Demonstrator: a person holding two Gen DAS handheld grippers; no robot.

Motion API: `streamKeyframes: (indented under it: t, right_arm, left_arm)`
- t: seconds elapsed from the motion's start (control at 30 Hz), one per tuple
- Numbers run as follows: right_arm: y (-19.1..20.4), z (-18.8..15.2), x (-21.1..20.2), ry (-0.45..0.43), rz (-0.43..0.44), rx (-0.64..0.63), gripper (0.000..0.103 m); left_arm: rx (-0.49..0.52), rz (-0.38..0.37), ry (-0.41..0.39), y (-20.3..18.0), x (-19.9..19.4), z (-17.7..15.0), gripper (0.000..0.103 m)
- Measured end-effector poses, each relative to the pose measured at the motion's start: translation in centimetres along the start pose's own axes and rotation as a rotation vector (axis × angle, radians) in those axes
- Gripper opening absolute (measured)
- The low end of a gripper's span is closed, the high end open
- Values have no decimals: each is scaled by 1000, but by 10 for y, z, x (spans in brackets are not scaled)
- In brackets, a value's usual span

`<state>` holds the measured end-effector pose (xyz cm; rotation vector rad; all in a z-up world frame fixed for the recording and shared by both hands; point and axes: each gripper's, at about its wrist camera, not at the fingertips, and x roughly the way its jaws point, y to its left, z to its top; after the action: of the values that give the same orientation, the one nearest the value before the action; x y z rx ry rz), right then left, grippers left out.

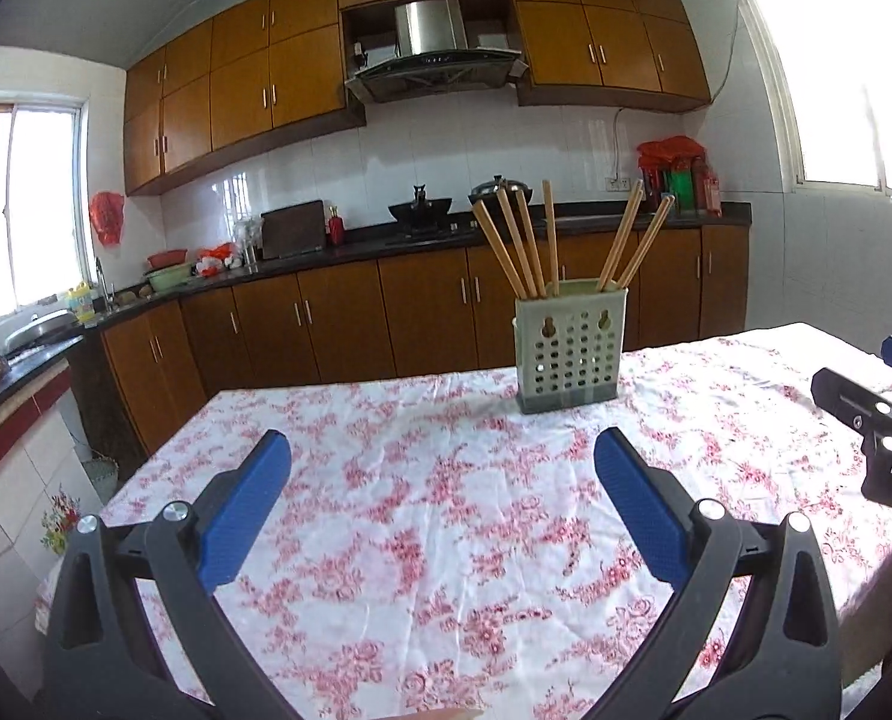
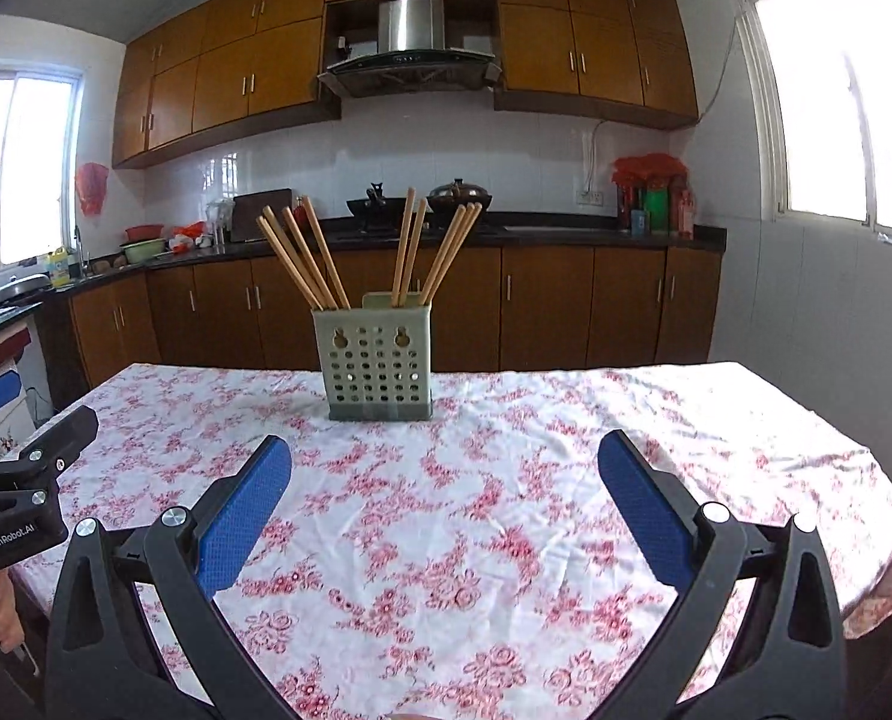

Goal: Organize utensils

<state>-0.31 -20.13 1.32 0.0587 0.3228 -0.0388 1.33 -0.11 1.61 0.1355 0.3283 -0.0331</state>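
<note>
A table (image 2: 746, 420) draped in a white cloth with red flowers (image 2: 476, 510) carries one thing: a pale perforated utensil holder (image 2: 377, 360) standing upright toward the far edge, wooden chopsticks (image 2: 308, 258) fanning from its top.

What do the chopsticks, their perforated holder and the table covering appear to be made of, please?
The chopsticks look like plain wood or bamboo: matte tan, no shine. The holder seems moulded plastic, pale grey-green with a darker base, given its evenly punched round holes and keyhole slots. The tablecloth appears to be thin woven fabric, white with a red floral print; it wrinkles and drapes over the edge.
</note>
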Motion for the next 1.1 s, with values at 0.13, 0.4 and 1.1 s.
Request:
streamKeyframes:
  t: [0.13, 0.4, 1.1]
  right_arm:
    - [-1, -11, 0, 39, -2, 19, 101]
    - [-4, -18, -2, 71, -16, 28, 101]
    - [-10, -20, 1, 99, -14, 40, 101]
  left_arm:
    - [-42, -13, 47, 5, 4, -9, 99]
    - [-82, -20, 104, 11, 9, -18, 99]
    - [-76, -24, 120, 10, 11, -19, 99]
